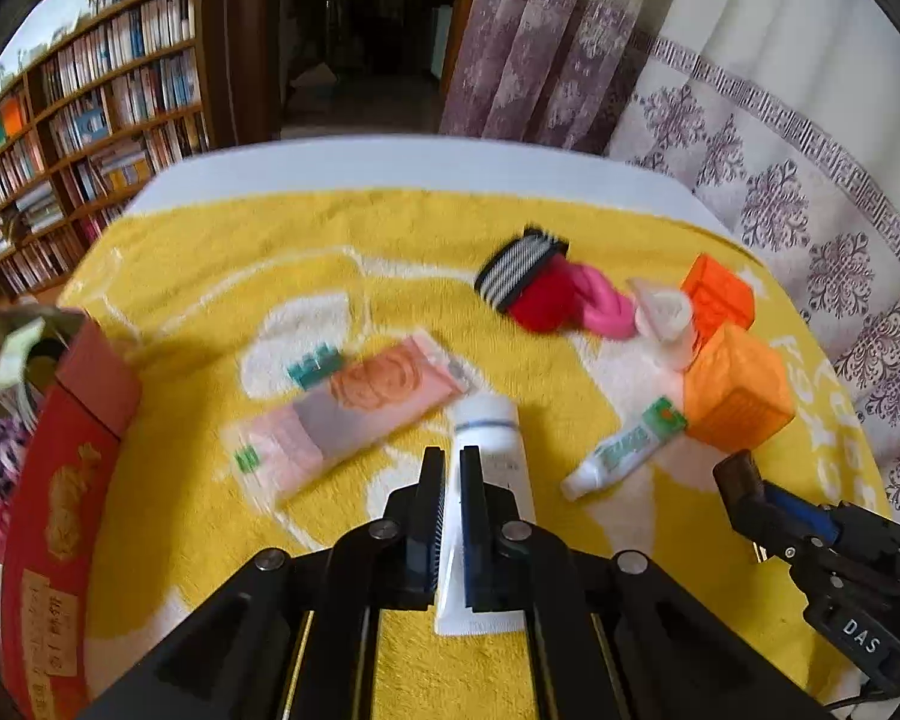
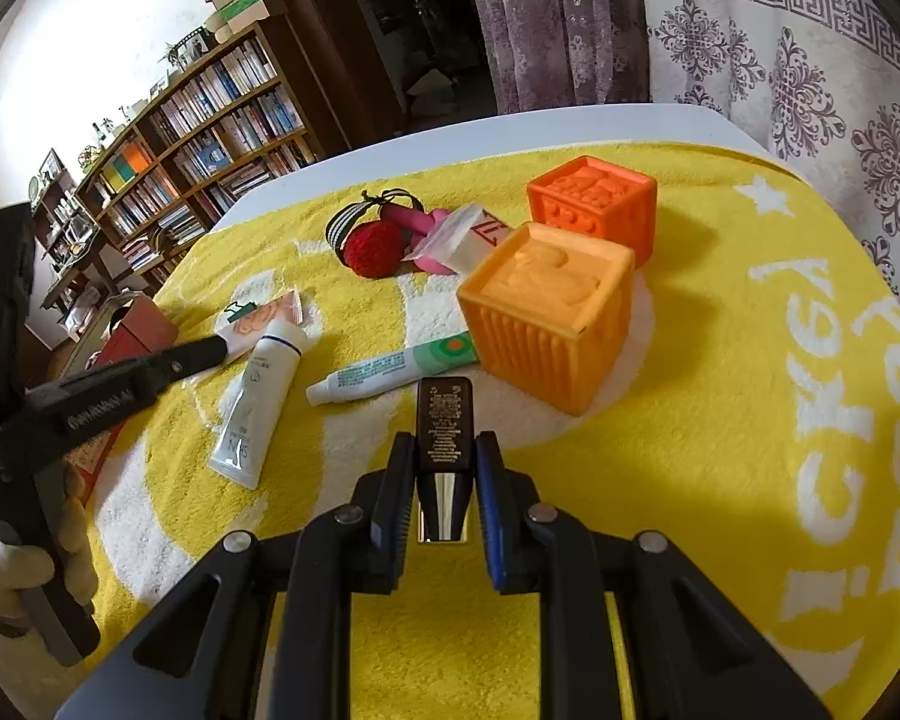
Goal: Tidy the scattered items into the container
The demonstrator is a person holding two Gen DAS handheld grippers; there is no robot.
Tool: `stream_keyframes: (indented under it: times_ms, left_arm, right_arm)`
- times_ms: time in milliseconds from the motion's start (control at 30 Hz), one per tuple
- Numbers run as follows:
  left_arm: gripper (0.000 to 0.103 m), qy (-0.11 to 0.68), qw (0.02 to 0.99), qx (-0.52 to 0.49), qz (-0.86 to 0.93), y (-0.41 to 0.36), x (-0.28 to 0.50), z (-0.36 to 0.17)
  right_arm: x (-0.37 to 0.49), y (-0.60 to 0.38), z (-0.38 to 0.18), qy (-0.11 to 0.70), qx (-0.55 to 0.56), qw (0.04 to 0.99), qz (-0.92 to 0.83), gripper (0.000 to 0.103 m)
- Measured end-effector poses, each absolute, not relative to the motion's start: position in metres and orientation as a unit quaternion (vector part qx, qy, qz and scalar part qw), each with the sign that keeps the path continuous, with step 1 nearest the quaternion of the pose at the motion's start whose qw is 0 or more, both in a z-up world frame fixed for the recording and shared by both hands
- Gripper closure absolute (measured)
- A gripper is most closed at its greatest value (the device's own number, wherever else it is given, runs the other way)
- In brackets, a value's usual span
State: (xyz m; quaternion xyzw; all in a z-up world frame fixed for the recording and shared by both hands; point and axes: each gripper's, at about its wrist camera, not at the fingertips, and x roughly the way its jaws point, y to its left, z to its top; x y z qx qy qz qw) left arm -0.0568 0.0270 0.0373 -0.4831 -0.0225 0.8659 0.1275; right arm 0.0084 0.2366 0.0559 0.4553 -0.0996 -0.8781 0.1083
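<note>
My left gripper hangs over the yellow towel with its jaws shut and nothing gripped. A white tube lies flat on the towel under it, showing through the slit between the fingers. In the right wrist view the left gripper sits just left of that white tube. My right gripper is shut on a small dark cosmetic tube with a shiny lower end. The red box stands at the towel's left edge with several items inside.
Scattered on the towel: a pink sachet, a green-and-white toothpaste tube, two orange cubes, a red ball with a striped band and a white packet. A gloved hand holds the left gripper.
</note>
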Motion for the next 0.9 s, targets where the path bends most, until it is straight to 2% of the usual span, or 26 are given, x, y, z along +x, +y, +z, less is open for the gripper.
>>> stream_keyframes:
  times_ms: [67, 133, 200, 233, 300, 467, 533, 600, 633, 733, 900]
  left_arm:
    - [0.097, -0.029, 0.124, -0.494, 0.86, 0.028, -0.059, 0.031]
    - [0.08, -0.03, 0.116, -0.487, 0.865, 0.029, -0.06, 0.032]
    - [0.012, -0.032, 0.104, -0.484, 0.868, 0.028, -0.061, 0.033]
    - [0.007, -0.035, 0.092, -0.473, 0.876, 0.027, -0.059, 0.035]
    - [0.007, -0.041, 0.086, -0.449, 0.888, 0.025, -0.056, 0.041]
    - [0.009, -0.023, 0.094, -0.465, 0.88, 0.033, -0.062, 0.034]
    - [0.027, -0.018, 0.101, -0.476, 0.873, 0.039, -0.065, 0.027]
    - [0.057, -0.016, 0.112, -0.492, 0.863, 0.045, -0.069, 0.02]
    - [0.063, -0.016, 0.117, -0.499, 0.859, 0.048, -0.071, 0.015]
    - [0.066, 0.005, 0.114, -0.493, 0.862, 0.055, -0.069, 0.011]
    - [0.067, -0.009, 0.119, -0.48, 0.869, 0.046, -0.06, 0.024]
  right_arm:
    - [0.01, 0.236, 0.055, -0.099, 0.456, 0.108, -0.878, 0.081]
    - [0.01, 0.237, 0.054, -0.1, 0.456, 0.107, -0.878, 0.081]
    - [0.009, 0.238, 0.054, -0.103, 0.456, 0.107, -0.877, 0.081]
    - [0.009, 0.239, 0.052, -0.105, 0.457, 0.107, -0.877, 0.081]
    - [0.009, 0.24, 0.051, -0.107, 0.457, 0.108, -0.876, 0.081]
    - [0.007, 0.241, 0.047, -0.113, 0.461, 0.113, -0.873, 0.081]
    - [0.007, 0.241, 0.048, -0.113, 0.459, 0.115, -0.874, 0.081]
    - [0.006, 0.242, 0.048, -0.113, 0.458, 0.116, -0.874, 0.081]
    - [0.006, 0.242, 0.047, -0.113, 0.458, 0.116, -0.874, 0.081]
    - [0.007, 0.241, 0.047, -0.111, 0.458, 0.117, -0.874, 0.081]
    - [0.008, 0.24, 0.05, -0.113, 0.453, 0.115, -0.877, 0.081]
